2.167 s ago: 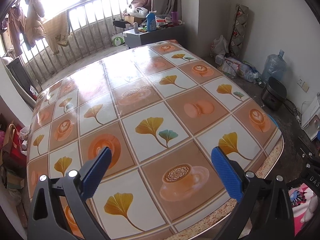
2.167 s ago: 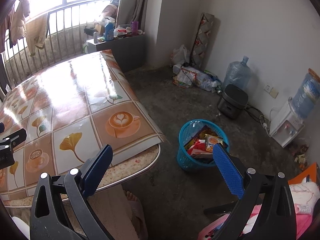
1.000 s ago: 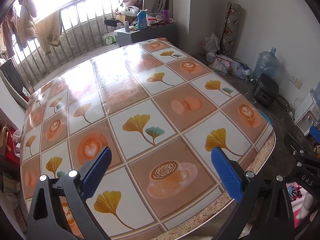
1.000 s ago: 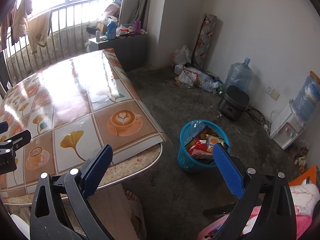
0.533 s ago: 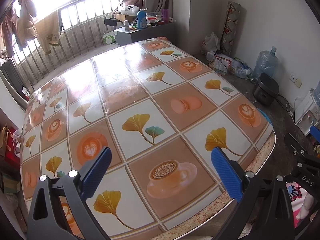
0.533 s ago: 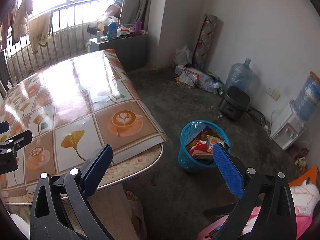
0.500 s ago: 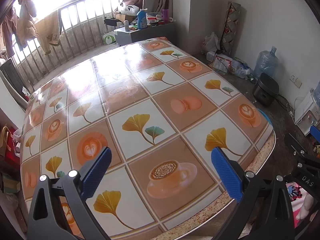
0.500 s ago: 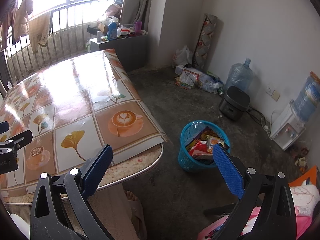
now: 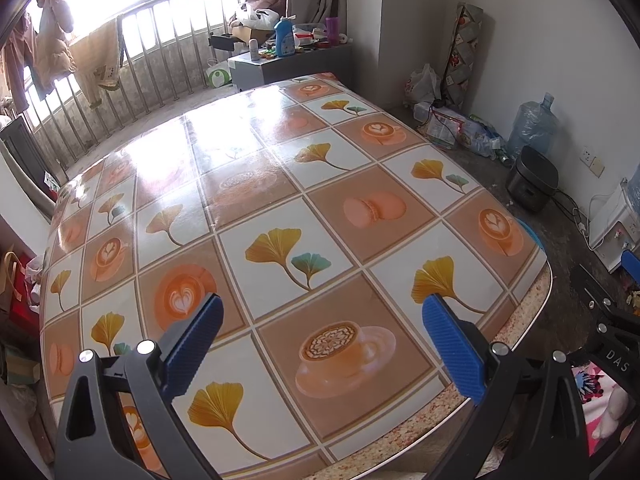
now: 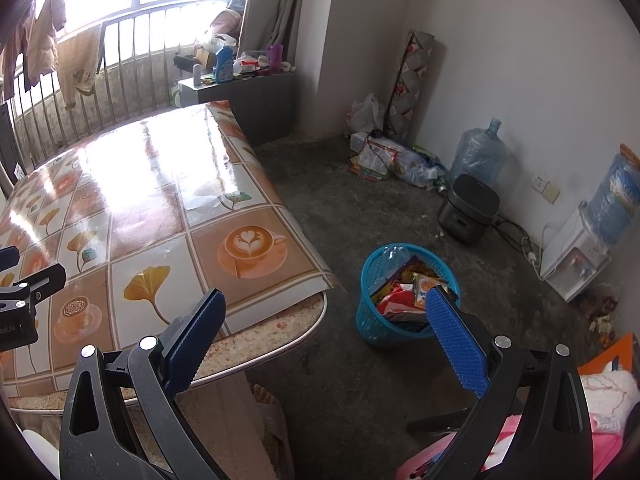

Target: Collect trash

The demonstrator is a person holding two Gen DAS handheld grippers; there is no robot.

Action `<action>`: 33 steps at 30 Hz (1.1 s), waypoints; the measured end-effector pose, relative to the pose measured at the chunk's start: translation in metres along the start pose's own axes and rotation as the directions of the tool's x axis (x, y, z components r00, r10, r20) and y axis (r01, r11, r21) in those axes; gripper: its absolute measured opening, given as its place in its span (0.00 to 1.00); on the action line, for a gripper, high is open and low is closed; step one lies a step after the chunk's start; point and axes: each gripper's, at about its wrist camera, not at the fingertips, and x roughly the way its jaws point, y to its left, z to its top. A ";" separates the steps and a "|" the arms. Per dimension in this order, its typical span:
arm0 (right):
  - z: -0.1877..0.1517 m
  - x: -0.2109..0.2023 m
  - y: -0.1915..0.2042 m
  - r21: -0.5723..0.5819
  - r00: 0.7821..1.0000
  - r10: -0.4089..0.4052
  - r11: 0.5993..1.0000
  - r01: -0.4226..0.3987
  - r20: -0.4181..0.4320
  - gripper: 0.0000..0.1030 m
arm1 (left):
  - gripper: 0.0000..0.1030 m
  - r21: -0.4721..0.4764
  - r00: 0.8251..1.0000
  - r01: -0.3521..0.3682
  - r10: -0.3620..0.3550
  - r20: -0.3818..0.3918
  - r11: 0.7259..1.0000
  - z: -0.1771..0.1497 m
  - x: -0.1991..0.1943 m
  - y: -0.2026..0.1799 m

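Both claws are empty w/ jaws spread wide. The left gripper (image 9: 320,336) hangs over the table (image 9: 280,184), above the printed cloth near the front edge. The right gripper (image 10: 324,320) is out past the table corner, over the floor (image 10: 360,216), looking toward the blue basket (image 10: 370,320).

The trash is in that basket: wrappers and a clear bottle fill it almost to the rim. The basket stands on the floor just beside the table corner. No loose trash shows on the cloth in either view, so the collecting from the table seems done, or nearly.

Risks, as I judge them:
- The basket looks full and light. If a claw pushes more in, or grips the thin rim on one side only, it may tip and spill the wrappers.
- The pile by the wall (image 10: 384,160), near the water jug (image 10: 476,156), has bags and packets. It is not clear if these are trash or stored things, so a wrong pick is possible.
- The cooker (image 10: 468,208) has cables on the floor next to it; a reach along the wall could catch them.
- The cloth hangs over the table edge, and a low claw passing the corner could drag it.
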 end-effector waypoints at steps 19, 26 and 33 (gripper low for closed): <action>0.001 0.001 0.001 0.000 1.000 0.002 1.000 -0.002 0.000 0.93 | 0.95 -0.006 1.000 0.000 -0.001 -0.008 1.000 0.001 0.002 0.002; 0.001 0.001 0.000 -0.001 1.000 0.002 1.000 -0.002 0.000 0.93 | 0.95 -0.006 1.000 0.001 -0.001 -0.009 1.000 0.001 0.002 0.002; 0.001 0.001 0.001 0.000 1.000 0.001 1.000 -0.001 0.001 0.93 | 0.95 -0.005 1.000 0.001 -0.001 -0.009 1.000 0.001 0.002 0.002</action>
